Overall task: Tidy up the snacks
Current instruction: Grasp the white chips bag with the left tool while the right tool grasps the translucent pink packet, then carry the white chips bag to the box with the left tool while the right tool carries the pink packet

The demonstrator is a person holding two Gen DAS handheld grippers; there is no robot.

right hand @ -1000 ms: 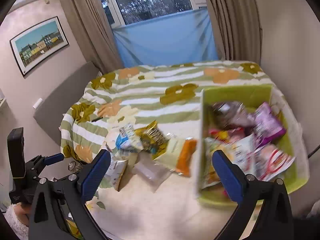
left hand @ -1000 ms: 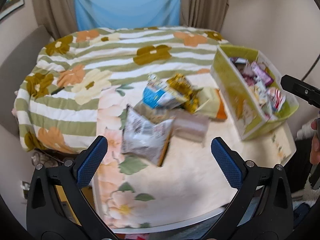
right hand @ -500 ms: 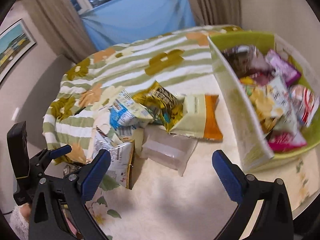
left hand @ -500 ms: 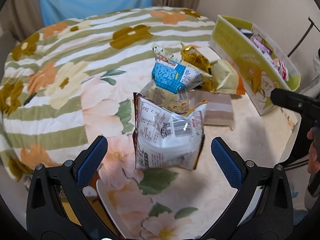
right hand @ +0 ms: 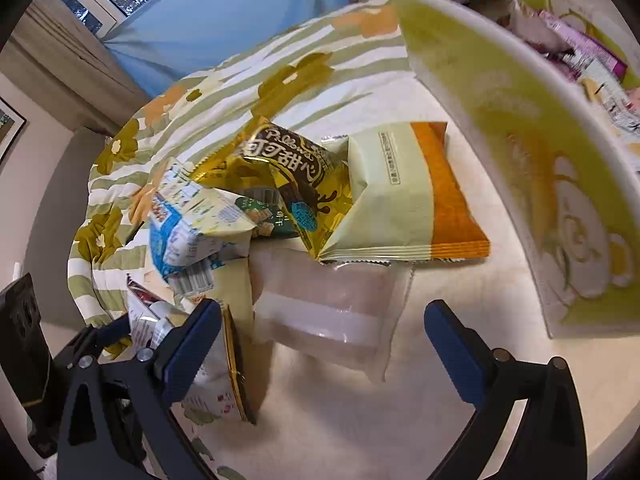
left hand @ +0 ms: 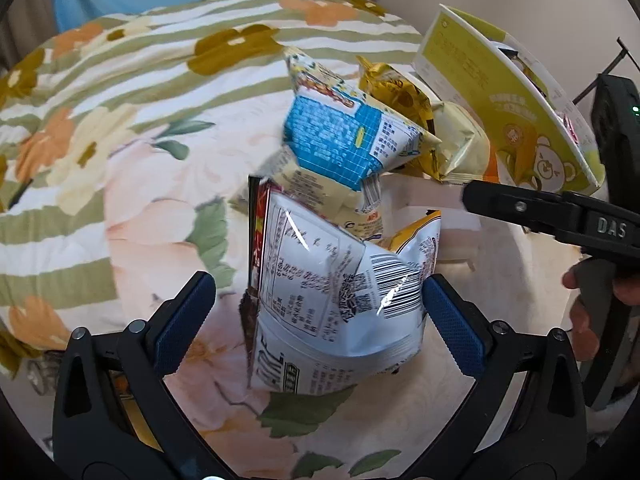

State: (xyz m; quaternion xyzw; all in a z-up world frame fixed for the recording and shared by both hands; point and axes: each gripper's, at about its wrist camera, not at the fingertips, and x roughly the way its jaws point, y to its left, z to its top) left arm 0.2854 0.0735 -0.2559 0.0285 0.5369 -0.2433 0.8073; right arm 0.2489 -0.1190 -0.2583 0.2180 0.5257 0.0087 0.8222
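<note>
Left gripper [left hand: 318,322]: jaws spread wide, blue pads either side of a white crinkled foil snack bag with printed barcode and nutrition panel [left hand: 332,300], which fills the lower centre of the left wrist view. The right-hand pad [left hand: 450,326] sits at the bag's edge; whether it touches cannot be told. The left-hand pad stands clear of the bag. Nothing is gripped.

Right gripper [right hand: 322,342]: jaws likewise wide and empty, straddling a translucent plastic packet with a white band [right hand: 332,320] at lower centre of the right wrist view.

The remaining loose items lie in a heap at mid-frame on the cream floral cloth [right hand: 400,420]: a blue-and-white printed pouch [left hand: 340,136], a gold foil bag with brown lettering [right hand: 288,168] and a pale green pillow pack with an orange end [right hand: 400,200]. The pillow pack overlaps the translucent packet's far edge.

The green plastic bin with a bear print on its white-edged wall [right hand: 520,140] occupies the upper right of both views and already contains several wrapped snacks.

Assessment: the step in hand appears to be the pick-up approach, both tools positioned over a chosen packet, none secured. The task seems partly done, with five items outside the bin.

Next move, in my judgement: close the left jaws squarely on the white bag. Crinkled foil may slip or buckle, so a grip on the body, not a corner, is advisable before carrying it right to the bin.
</note>
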